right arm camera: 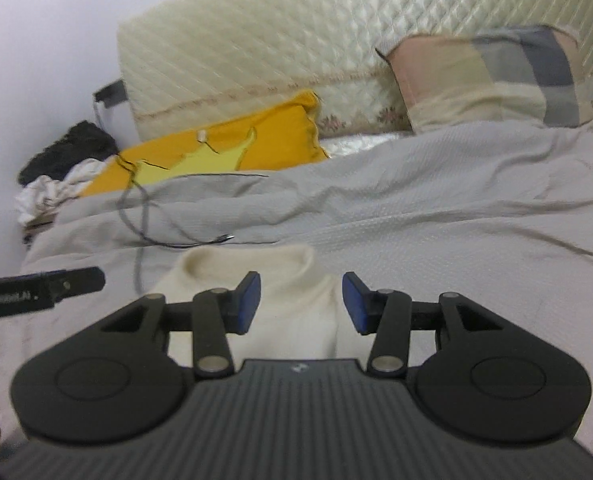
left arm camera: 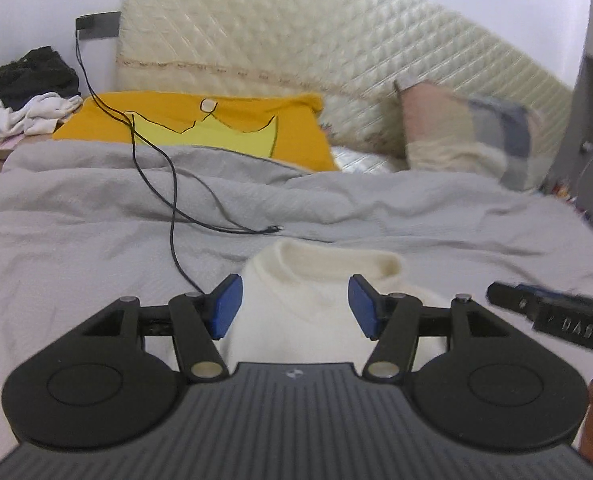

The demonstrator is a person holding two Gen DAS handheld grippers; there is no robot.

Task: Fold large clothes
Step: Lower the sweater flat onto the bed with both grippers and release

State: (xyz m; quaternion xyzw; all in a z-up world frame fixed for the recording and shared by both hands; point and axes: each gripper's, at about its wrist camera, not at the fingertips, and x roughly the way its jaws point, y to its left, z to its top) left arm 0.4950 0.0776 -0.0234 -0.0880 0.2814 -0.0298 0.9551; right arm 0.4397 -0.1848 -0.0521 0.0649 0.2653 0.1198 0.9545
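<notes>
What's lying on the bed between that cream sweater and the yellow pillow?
A black cable trails across the rumpled grey blanket between the cream sweater and the yellow pillow; the left wrist view shows it best.

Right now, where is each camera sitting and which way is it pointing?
Left wrist: rides the left gripper, looking along its open fingers over the cream sweater toward the headboard; right gripper at right.
Right wrist: rides the right gripper, same heading; left gripper's tip at left.
Shared: sweater, yellow pillow, black cable.
</notes>
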